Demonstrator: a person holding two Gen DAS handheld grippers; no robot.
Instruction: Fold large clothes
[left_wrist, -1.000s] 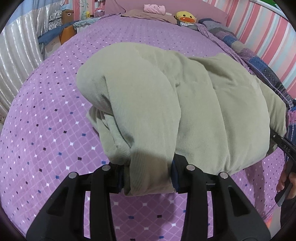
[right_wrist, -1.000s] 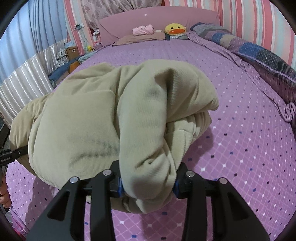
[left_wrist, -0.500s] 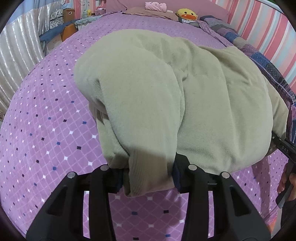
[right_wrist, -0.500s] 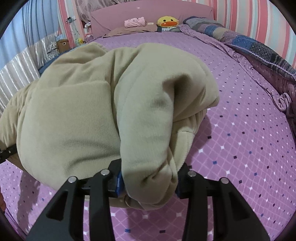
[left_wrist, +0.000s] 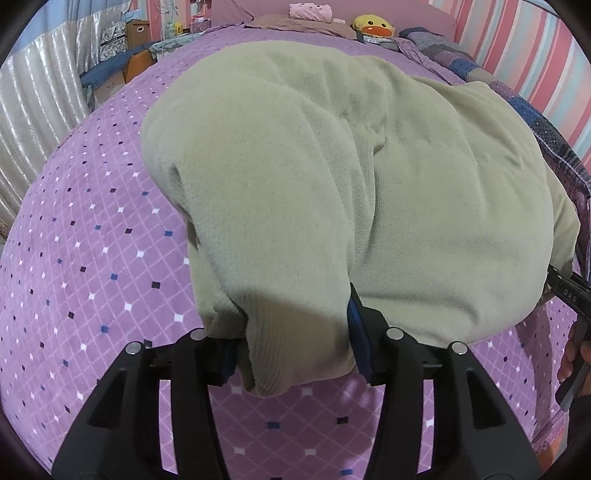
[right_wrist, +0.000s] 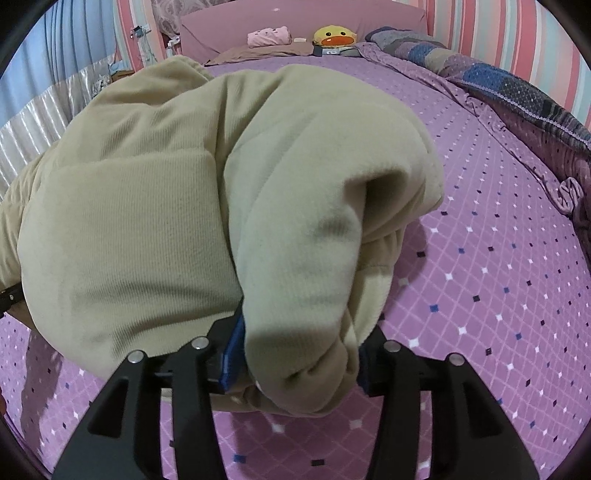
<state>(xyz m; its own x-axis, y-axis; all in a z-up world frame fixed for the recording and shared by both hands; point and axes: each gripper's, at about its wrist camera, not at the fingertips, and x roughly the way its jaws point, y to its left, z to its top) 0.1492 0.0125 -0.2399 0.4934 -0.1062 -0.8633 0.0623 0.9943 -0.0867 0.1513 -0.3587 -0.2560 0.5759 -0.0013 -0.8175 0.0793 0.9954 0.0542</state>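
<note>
A thick beige fleece garment (left_wrist: 406, 184) is bundled in a folded heap over the purple diamond-patterned bed (left_wrist: 92, 258). My left gripper (left_wrist: 291, 343) has the garment's near-left fold between its blue pads; the jaws are opening, and the cloth still fills the gap. In the right wrist view the same garment (right_wrist: 147, 221) bulges over the bed (right_wrist: 498, 277). My right gripper (right_wrist: 299, 354) has the near-right fold between its pads, its jaws likewise opening with cloth touching both pads. The underside of the garment is hidden.
A yellow duck plush (right_wrist: 334, 35) and a pink folded cloth (right_wrist: 267, 36) lie by the headboard. A patchwork quilt (right_wrist: 517, 88) runs along the bed's right side. Boxes (left_wrist: 136, 29) and a silvery curtain (left_wrist: 33, 110) stand left of the bed. A hand (left_wrist: 576, 354) shows at the left view's right edge.
Both grippers have sunk towards the bed with the garment, which now fills more of each view. The gaps between both pairs of jaws have widened slightly.
</note>
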